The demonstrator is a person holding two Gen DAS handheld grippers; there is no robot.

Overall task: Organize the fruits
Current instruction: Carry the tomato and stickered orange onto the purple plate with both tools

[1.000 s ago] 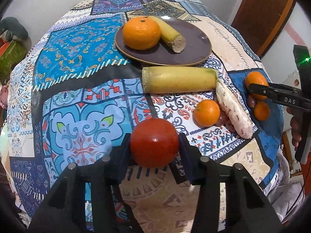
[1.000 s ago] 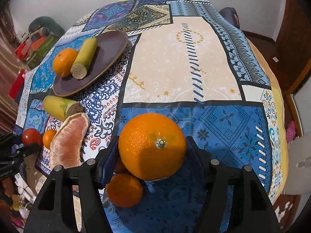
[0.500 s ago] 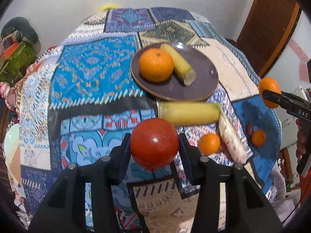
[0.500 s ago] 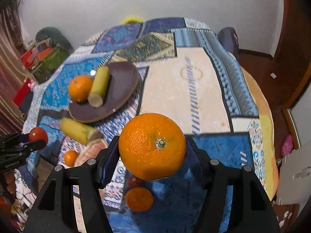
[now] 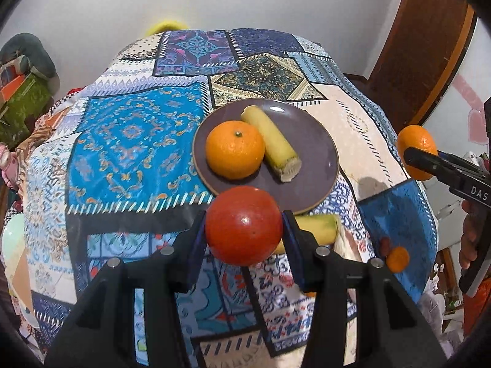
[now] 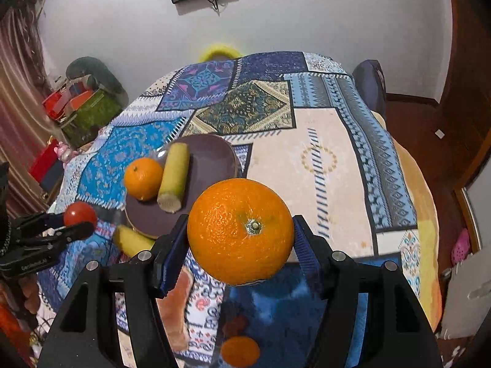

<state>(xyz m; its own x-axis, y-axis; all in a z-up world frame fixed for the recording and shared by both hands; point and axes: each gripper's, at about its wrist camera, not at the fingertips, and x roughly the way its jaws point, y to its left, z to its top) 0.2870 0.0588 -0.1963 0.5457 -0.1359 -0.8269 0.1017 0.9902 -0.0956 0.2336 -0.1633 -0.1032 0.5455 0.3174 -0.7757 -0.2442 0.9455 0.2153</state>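
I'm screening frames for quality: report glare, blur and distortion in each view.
Left wrist: fisheye bulges the tablecloth; small glare on the tomato and plate; sharp. Right wrist: same bulge; fruit below the held orange looks smeared.

Left gripper (image 5: 244, 234) and right gripper (image 6: 241, 242) raised (jaws clamped, each loaded).

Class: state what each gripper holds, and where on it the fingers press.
Left gripper: tomato, gripped across its sides. Right gripper: orange, gripped across its sides.
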